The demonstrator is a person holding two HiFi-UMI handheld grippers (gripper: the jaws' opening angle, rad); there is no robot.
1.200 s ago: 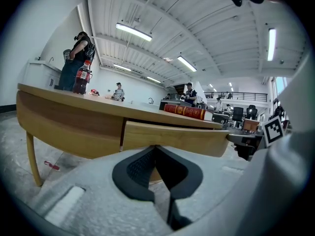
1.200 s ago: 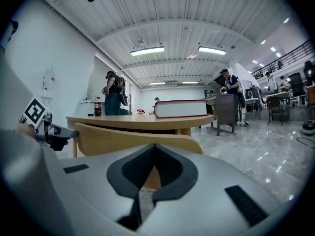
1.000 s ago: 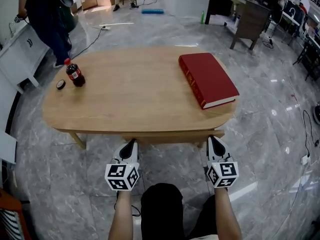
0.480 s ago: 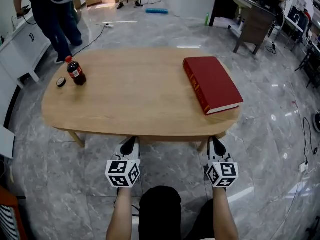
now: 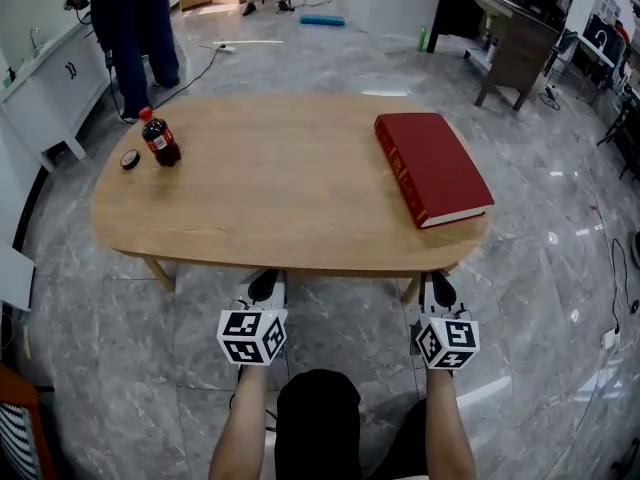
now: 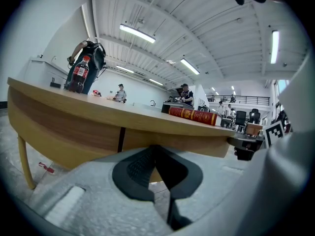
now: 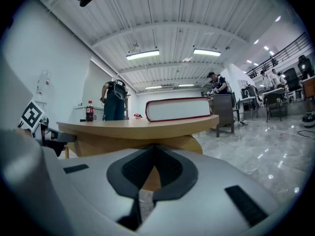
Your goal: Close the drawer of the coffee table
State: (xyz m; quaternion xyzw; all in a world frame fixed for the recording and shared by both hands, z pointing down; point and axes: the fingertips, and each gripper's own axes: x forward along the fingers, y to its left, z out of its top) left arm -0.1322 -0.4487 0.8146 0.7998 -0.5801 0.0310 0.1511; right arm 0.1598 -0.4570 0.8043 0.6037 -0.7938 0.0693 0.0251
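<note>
Marble floor [image 5: 560,298] is spreading all round the oval coffee table [image 5: 280,198], whose drawer [image 6: 192,142] is sitting under the near edge of the top. A second ago its front was jutting past that edge as a pale strip. Now it is showing almost nothing from above, so it is probably going fully home, though the head view is hiding the last seam.

Left gripper [image 5: 265,286] and right gripper [image 5: 437,290] are both pointing at that front, each with its jaws brought together on nothing, and have advanced with it.

Farther out, a red book [image 5: 433,166] is resting on the right of the top, and a cola bottle [image 5: 160,138] and a small dark cap [image 5: 130,159] are sitting at the far left. A person [image 5: 135,18] is standing beyond the table, well apart. Nothing is blocking the push.
</note>
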